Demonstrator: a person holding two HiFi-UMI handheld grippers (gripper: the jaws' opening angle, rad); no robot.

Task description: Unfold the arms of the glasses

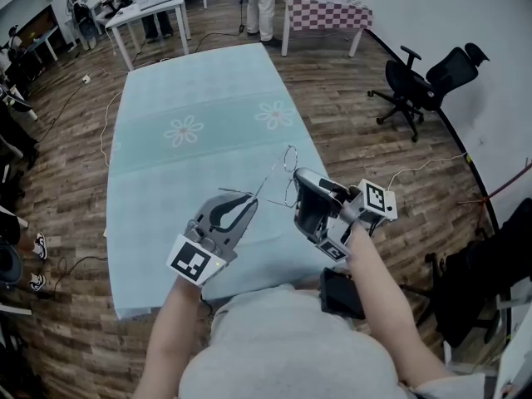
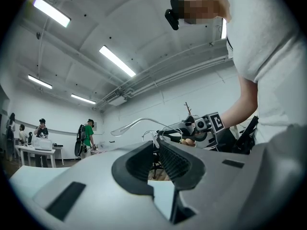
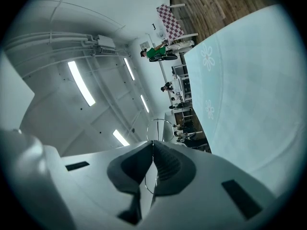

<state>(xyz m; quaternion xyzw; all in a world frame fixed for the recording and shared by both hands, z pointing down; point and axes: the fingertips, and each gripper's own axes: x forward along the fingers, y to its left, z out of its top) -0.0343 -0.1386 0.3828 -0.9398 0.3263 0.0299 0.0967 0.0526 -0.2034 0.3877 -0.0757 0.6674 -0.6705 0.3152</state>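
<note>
Holding the glasses (image 1: 288, 158) in mid-air above the table's (image 1: 208, 98) near end, with right gripper (image 1: 299, 176) clamped on the wire rim (image 3: 158, 119) and left gripper (image 1: 252, 198) nipping one thin arm (image 2: 139, 119), and risking a bent hinge or slipped wire from too hard a pull.

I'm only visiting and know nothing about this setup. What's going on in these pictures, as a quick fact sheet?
Who: a person with a hand-held gripper in each hand
Object: thin wire-rimmed glasses, held up above the table
Left gripper: closed on one thin arm of the glasses
Right gripper: closed on the front of the glasses, by a lens rim
Table: covered by a pale blue cloth with flower prints
Nearby: black office chair on a wood floor; people at far tables
</note>
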